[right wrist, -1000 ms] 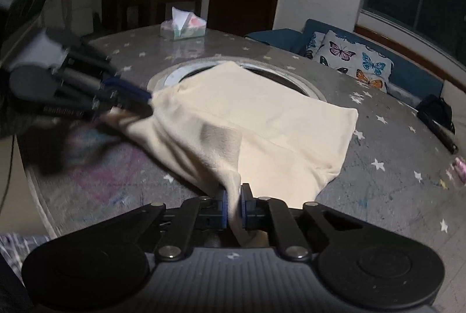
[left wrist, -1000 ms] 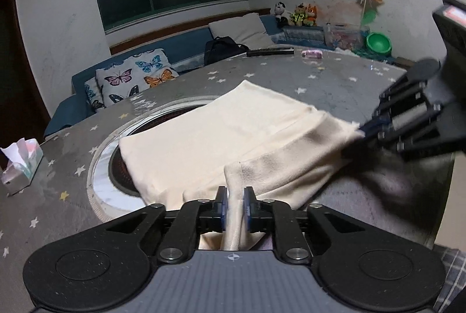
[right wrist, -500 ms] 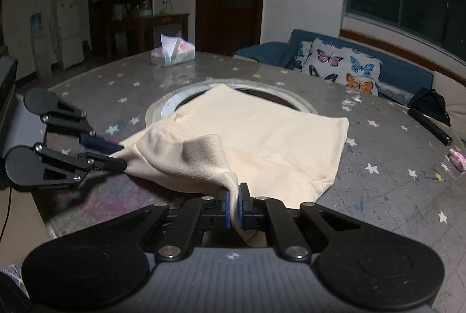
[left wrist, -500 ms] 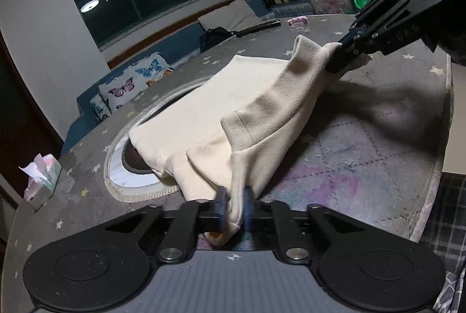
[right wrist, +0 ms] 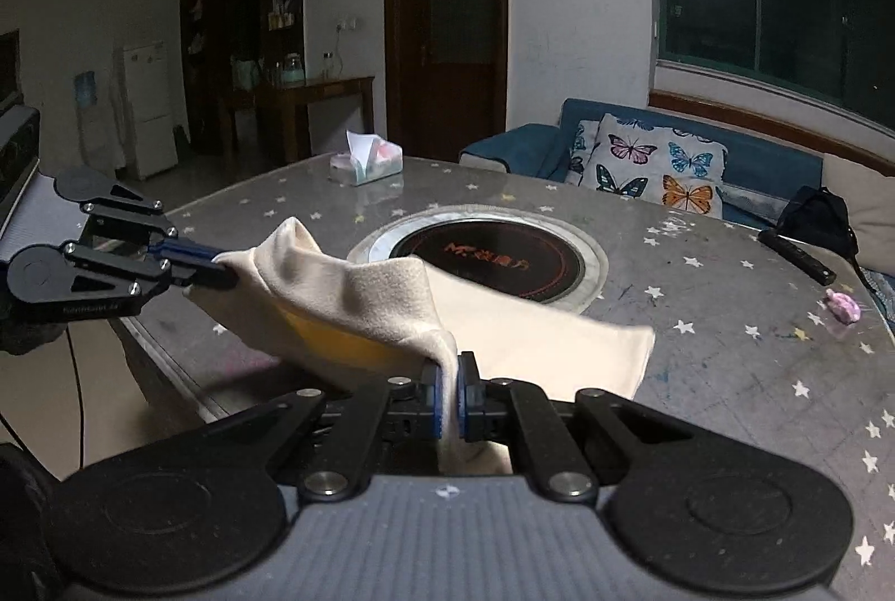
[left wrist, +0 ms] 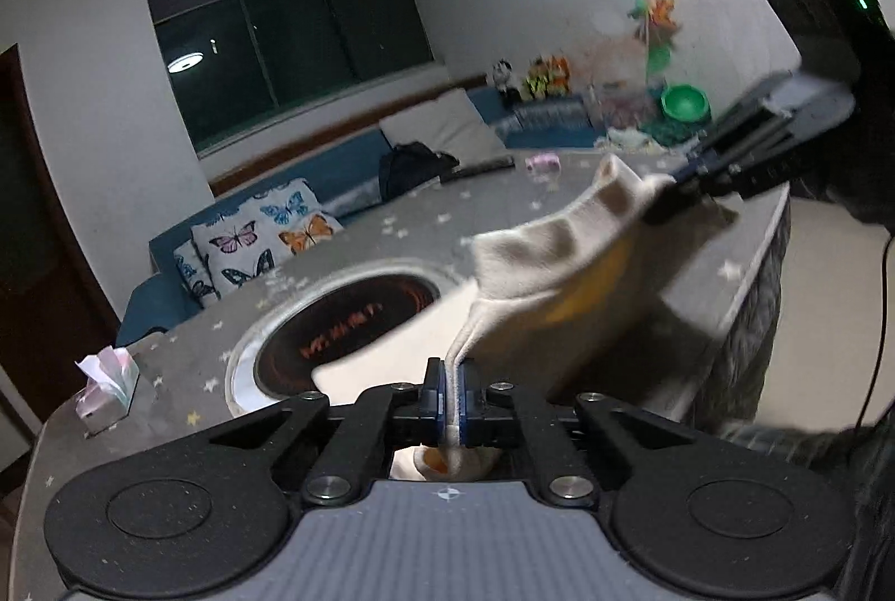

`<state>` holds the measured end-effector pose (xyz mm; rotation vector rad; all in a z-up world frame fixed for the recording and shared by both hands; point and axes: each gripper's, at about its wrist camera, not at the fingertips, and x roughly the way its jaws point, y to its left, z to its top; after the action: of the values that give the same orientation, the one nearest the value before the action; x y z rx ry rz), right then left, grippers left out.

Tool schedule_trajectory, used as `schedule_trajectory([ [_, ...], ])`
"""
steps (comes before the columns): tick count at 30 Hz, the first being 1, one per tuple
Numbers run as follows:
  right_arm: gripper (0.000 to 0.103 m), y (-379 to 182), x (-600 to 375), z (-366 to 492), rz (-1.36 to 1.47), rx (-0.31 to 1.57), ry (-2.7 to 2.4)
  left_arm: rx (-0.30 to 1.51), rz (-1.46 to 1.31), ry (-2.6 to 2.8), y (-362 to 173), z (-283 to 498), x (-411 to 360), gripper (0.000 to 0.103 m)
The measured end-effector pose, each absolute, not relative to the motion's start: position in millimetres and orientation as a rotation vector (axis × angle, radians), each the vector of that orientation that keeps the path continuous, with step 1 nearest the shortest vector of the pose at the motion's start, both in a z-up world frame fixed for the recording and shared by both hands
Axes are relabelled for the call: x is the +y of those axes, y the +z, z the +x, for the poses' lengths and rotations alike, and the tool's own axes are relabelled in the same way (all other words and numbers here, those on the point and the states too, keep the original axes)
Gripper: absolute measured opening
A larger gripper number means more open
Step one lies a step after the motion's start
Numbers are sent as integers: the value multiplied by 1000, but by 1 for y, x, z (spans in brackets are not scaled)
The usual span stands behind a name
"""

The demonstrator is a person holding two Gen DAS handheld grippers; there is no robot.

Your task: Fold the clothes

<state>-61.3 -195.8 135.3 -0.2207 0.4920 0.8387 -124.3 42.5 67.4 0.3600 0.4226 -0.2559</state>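
Observation:
A cream garment (left wrist: 537, 260) with a yellow inner side hangs lifted over the near part of the star-patterned table (right wrist: 727, 321). My left gripper (left wrist: 452, 377) pinches one corner of its hem, its jaws closing tight on the fabric. My right gripper (right wrist: 449, 372) is shut on the other corner. Each view shows the other gripper too: the right gripper (left wrist: 665, 201) at the upper right, the left gripper (right wrist: 224, 268) at the left. The hem stretches between them, and the rest of the garment (right wrist: 537, 338) trails on the table.
A round black cooktop (right wrist: 481, 260) lies sunk in the table's middle. A tissue box (right wrist: 366, 162) stands at the far edge, a dark remote (right wrist: 797, 257) and a small pink object (right wrist: 843, 306) to the right. A blue sofa with butterfly cushions (right wrist: 654, 165) lies beyond.
Both grippers have risen and drawn back with the hem. The garment has slid off the cooktop, which now lies bare, and its yellow inner side shows.

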Motion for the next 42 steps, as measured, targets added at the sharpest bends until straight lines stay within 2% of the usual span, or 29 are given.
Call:
schedule_trajectory([
  [4, 4, 139, -190, -41, -216, 489, 813, 419, 351, -227, 69, -95, 44, 4],
  [12, 4, 131, -157, 50, -226, 537, 775, 474, 352, -171, 55, -6, 60, 4],
  [19, 5, 86, -124, 125, -219, 653, 718, 611, 335, -124, 11, 74, 73, 5],
  [23, 8, 55, -116, 145, -178, 709, 661, 654, 354, -98, -13, 92, 75, 9],
  [26, 18, 46, -121, 152, -147, 725, 626, 682, 344, -75, -19, 99, 79, 16],
  [34, 20, 72, -122, 140, -149, 676, 652, 642, 268, -88, 10, 91, 78, 17],
  [42, 21, 49, -87, 148, -223, 733, 659, 687, 222, -166, 3, 110, 49, 17],
])
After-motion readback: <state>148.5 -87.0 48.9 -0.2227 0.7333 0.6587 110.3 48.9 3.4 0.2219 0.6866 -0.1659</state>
